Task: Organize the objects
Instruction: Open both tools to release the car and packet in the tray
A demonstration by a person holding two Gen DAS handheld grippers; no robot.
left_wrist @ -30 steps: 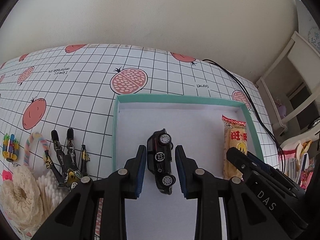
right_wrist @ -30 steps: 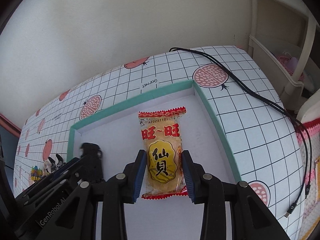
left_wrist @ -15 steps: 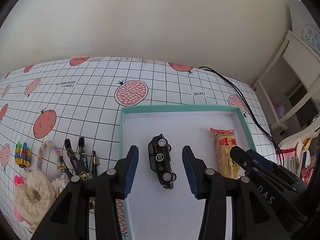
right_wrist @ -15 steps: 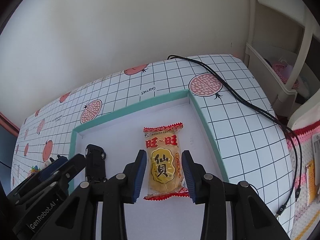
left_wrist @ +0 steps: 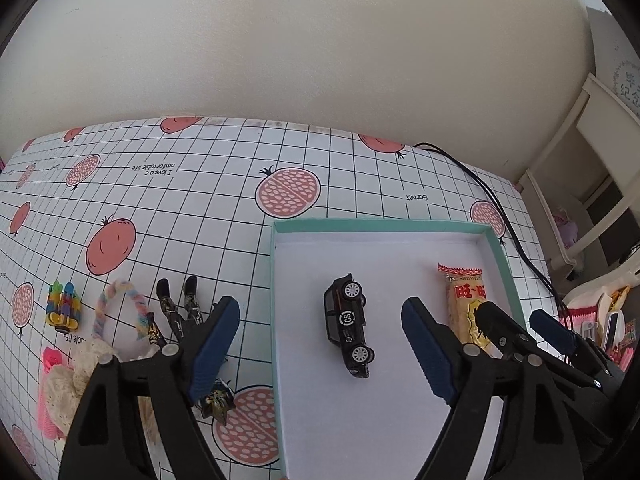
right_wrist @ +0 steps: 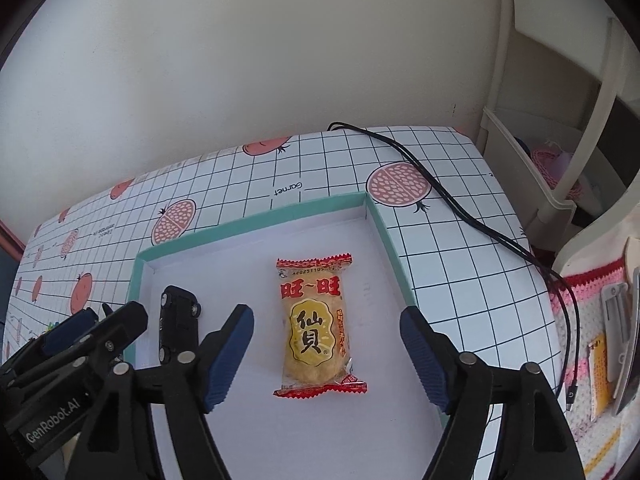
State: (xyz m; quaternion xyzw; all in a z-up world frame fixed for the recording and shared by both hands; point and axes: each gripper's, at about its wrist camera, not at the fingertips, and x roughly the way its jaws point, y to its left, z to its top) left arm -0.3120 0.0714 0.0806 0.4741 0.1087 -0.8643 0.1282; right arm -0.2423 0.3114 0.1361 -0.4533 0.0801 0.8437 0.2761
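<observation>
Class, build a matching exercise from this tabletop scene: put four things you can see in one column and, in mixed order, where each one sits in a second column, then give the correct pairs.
Things:
1. black toy car
2. snack packet
3. pastel hair tie
4. black cable

Places:
A. on the tablecloth left of the tray
B. in the left part of the teal-rimmed tray
C. on the tablecloth right of the tray, trailing off the table edge
D. in the tray, right of the car

Pairs: 1-B, 2-D, 3-A, 4-C
</observation>
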